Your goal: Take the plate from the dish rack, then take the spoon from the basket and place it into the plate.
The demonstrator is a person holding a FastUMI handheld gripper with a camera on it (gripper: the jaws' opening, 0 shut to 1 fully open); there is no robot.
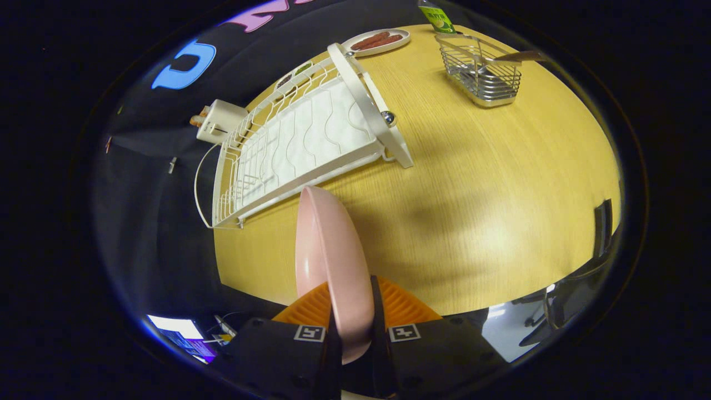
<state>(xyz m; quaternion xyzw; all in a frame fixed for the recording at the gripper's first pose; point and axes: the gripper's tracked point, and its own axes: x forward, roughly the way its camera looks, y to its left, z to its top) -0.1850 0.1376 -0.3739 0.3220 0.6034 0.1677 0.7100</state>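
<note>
A pink plate stands on edge between my fingers, and my gripper is shut on its rim. The plate hangs above the wooden table, just in front of the near end of the white dish rack, which holds no dishes. Far beyond the fingers stands a wire basket, and a spoon leans in it with its handle sticking out over the rim.
A white oval dish with sausages lies behind the rack. A green-labelled bottle stands behind the basket. A white box-shaped object sits beside the rack at the table's edge. Office chairs stand past the table's near side.
</note>
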